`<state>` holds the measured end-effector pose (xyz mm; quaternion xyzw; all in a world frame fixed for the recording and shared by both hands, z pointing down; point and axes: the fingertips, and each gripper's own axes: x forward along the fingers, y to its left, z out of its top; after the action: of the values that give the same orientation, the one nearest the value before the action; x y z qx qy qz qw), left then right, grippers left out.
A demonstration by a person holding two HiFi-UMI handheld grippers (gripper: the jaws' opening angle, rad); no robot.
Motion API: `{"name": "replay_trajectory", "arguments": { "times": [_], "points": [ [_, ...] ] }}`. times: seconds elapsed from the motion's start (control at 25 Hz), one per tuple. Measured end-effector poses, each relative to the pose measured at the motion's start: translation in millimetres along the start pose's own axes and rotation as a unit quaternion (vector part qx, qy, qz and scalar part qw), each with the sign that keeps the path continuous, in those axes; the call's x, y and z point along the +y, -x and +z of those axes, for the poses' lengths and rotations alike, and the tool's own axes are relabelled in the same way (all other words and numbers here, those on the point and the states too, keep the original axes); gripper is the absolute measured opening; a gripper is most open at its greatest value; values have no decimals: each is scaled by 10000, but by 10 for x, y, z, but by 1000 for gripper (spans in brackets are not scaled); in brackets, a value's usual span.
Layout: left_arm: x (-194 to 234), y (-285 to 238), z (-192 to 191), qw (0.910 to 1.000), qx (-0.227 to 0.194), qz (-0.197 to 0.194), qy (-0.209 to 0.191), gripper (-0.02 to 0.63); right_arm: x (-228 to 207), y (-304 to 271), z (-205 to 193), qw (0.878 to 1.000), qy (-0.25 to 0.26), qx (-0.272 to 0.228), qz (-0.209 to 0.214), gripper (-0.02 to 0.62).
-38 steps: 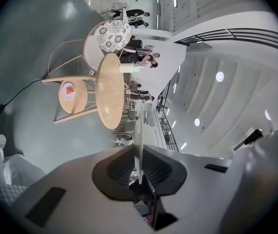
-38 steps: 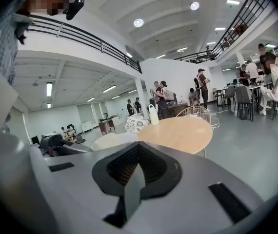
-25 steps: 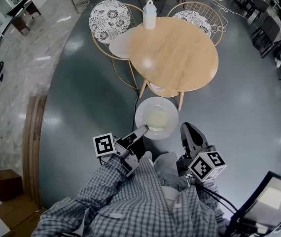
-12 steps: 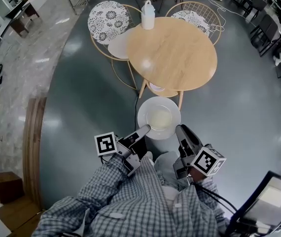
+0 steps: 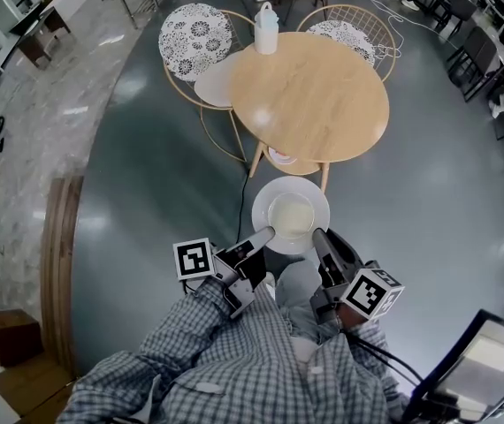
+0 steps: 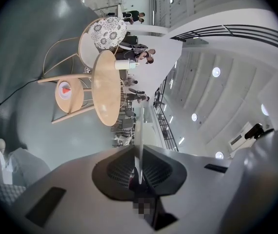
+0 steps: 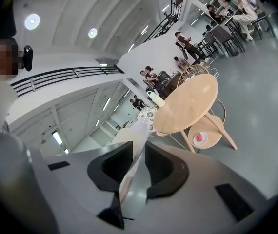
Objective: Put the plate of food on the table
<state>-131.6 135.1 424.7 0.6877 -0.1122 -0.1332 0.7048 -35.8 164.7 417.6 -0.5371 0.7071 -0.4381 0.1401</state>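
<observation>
A white plate point(image 5: 321, 203) holding pale food point(image 5: 289, 214) hangs over the grey floor, just short of the round wooden table point(image 5: 309, 95). My left gripper point(image 5: 265, 234) is shut on the plate's near-left rim; in the left gripper view the plate point(image 6: 140, 135) shows edge-on between the pads. My right gripper point(image 5: 316, 237) sits at the near-right rim. Its jaws are closing, and the plate's rim point(image 7: 135, 152) stands between them with gaps on both sides. The table point(image 7: 190, 104) lies ahead of both grippers.
A white bottle point(image 5: 267, 26) stands at the table's far edge. Two wire chairs with patterned cushions point(image 5: 196, 38) point(image 5: 347, 34) flank the table. A small plate with something red point(image 7: 201, 138) rests on a chair seat under the table. A screen point(image 5: 491, 360) is at lower right.
The plate has moved up and right, closer to the table. My right gripper has come in from the side to the plate's rim, its jaws now around it.
</observation>
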Motion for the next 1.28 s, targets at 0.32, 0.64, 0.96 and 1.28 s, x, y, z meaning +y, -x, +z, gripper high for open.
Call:
{"name": "replay_trajectory", "arguments": {
  "times": [0.32, 0.64, 0.96, 1.28],
  "points": [
    [83, 5, -17, 9999, 25, 166, 8, 37, -72, -4, -50, 9999, -1, 131, -71, 86],
    [86, -142, 83, 9998, -84, 203, 4, 37, -156, -112, 85, 9996, 56, 282, -22, 86],
    [136, -514, 332, 9995, -209, 233, 68, 37, -392, -374, 415, 9990, 105, 440, 3, 86],
    [150, -979, 586, 9988, -427, 219, 30, 35, -658, -643, 851, 9977, 123, 652, 110, 86]
  ]
}}
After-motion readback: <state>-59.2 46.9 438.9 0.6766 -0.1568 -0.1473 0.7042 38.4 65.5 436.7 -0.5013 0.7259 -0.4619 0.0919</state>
